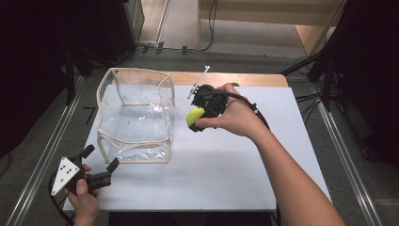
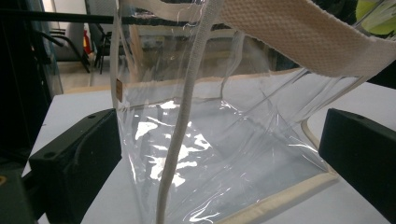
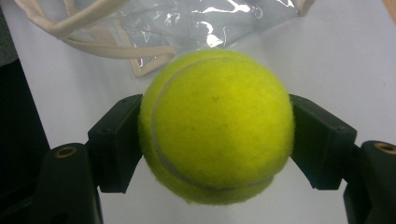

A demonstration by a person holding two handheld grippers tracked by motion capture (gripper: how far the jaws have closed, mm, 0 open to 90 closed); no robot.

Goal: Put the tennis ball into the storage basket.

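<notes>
Gripping tennis ball [image 3: 217, 126], right tongs [image 1: 197, 117] clamped on it, raised off white tabletop [image 1: 226, 174], just right of clear pouch [image 1: 134, 117] rim. Left tongs [image 1: 99, 162] apart, empty, at pouch near corner; bare tabletop beyond.

A white table [image 1: 263, 179] with a strip of bare wood [image 1: 226, 77] at its twelve o'clock edge stands on grey floor [image 1: 42, 141], with metal rails [image 1: 350, 165] at three and nine o'clock, black cables [image 1: 310, 101] at two o'clock, and dark stands [image 1: 70, 70] at ten o'clock.
</notes>
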